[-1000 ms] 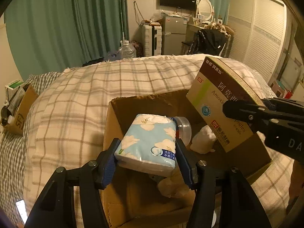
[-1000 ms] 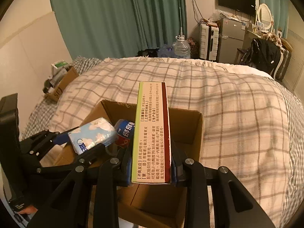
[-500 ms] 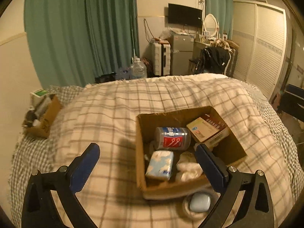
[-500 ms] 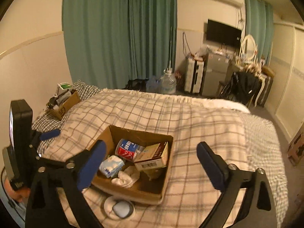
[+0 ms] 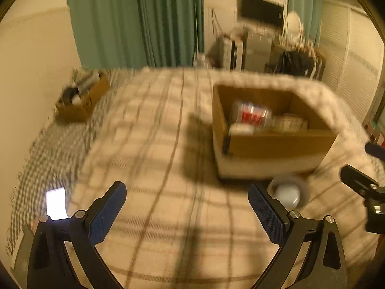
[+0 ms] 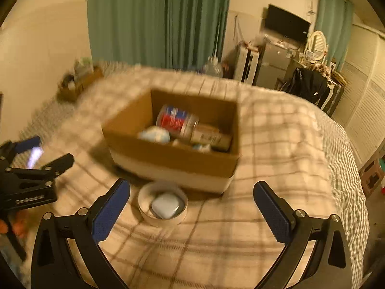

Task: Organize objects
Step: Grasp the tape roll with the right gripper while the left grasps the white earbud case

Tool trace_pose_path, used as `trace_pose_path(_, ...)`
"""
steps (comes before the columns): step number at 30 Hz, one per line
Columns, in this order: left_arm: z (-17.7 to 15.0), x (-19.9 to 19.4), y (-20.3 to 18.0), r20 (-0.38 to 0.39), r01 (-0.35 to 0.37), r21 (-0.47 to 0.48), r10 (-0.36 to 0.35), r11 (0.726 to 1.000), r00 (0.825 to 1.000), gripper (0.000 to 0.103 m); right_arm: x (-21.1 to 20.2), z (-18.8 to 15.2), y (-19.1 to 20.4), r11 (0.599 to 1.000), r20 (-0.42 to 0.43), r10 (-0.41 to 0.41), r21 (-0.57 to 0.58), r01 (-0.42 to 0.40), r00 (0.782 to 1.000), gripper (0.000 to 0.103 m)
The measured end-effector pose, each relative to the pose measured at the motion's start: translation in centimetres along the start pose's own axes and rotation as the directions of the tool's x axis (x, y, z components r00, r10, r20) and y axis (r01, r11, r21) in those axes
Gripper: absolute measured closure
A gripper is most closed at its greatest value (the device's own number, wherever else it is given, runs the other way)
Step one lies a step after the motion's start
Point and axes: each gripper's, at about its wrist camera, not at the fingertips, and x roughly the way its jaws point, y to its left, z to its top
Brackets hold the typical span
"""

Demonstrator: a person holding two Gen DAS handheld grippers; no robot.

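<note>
A cardboard box [image 6: 173, 156] stands on the plaid bed and holds a red and blue can [image 6: 176, 121], a pale blue tissue pack [image 6: 155, 134] and a medicine carton [image 6: 208, 137]. The box also shows in the left wrist view [image 5: 276, 144]. A white tape ring with a pale blue case inside [image 6: 166, 204] lies just in front of the box; it also shows in the left wrist view [image 5: 288, 193]. My right gripper [image 6: 191, 192] is open and empty, low over the bed before the ring. My left gripper [image 5: 186, 196] is open and empty, left of the box.
A lit phone [image 5: 56, 203] lies on the bed at the left. A second cardboard box with clutter [image 5: 81, 101] sits at the far left edge. Green curtains, a fridge, a TV and a wardrobe stand beyond the bed. Both views are blurred by motion.
Both grippers let go of the tissue pack and the medicine carton into the box, opened wide, pulled back, and have since dropped low toward the bed in front of the box.
</note>
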Motion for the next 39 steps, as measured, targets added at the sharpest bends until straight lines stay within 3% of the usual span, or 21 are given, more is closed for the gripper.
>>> trace_pose_path(4, -0.8, 1.9, 0.4, -0.043, -0.038, 0.017, 0.038, 0.999, 0.998, 0.000, 4.4, -0.7, 2.0, 0.999, -0.104, -0.001, -0.048, -0.004, 0.995, 0.000)
trace_pose_path(9, -1.6, 3.4, 0.8, -0.101, -0.010, 0.001, 0.010, 1.000, 0.995, 0.000, 8.6, -1.9, 4.0, 0.996, -0.217, 0.028, -0.077, -0.046, 0.976, 0.000)
trace_pose_path(14, -1.8, 4.0, 1.4, -0.116, 0.004, -0.025, -0.007, 1.000, 0.993, 0.000, 11.1, -3.1, 3.9, 0.998, -0.272, 0.015, -0.054, -0.031, 0.962, 0.001)
trace_pose_path(15, -1.8, 4.0, 1.5, -0.117, 0.009, -0.029, -0.013, 1.000, 0.993, 0.000, 11.3, -3.1, 3.8, 0.998, -0.278, 0.018, -0.048, -0.032, 0.960, 0.003)
trace_pose_path(16, -1.9, 4.0, 1.5, -0.118, 0.012, -0.033, -0.016, 0.999, 0.993, 0.000, 11.6, -3.2, 3.7, 0.998, -0.284, 0.024, -0.042, -0.037, 0.958, 0.014)
trace_pose_path(17, -1.9, 3.9, 1.5, -0.116, 0.014, -0.036, -0.018, 0.999, 0.993, 0.000, 11.6, -3.3, 3.6, 0.998, -0.288, 0.042, -0.036, -0.055, 0.957, 0.019)
trace_pose_path(21, -1.8, 3.2, 1.5, -0.103, 0.023, -0.052, -0.029, 0.998, 0.994, 0.000, 10.1, -3.5, 3.4, 0.998, -0.271, 0.043, -0.037, -0.055, 0.962, 0.021)
trace_pose_path(25, -1.3, 1.9, 0.4, -0.084, 0.089, -0.072, -0.095, 0.993, 0.992, 0.000, 4.9, -3.4, 1.7, 1.000, -0.173, 0.004, -0.022, -0.008, 0.985, 0.021)
trace_pose_path(32, -0.8, 1.7, -6.6, -0.087, 0.157, 0.036, -0.153, 0.987, 0.984, 0.000, 0.7, -3.8, -2.6, 0.997, -0.144, -0.081, -0.028, 0.078, 0.986, 0.021)
trace_pose_path(39, -1.7, 5.1, -13.5, -0.169, 0.196, 0.140, -0.172, 0.971, 0.971, 0.005, 2.0, -4.4, -6.4, 0.997, -0.156, -0.066, 0.041, 0.073, 0.986, 0.020)
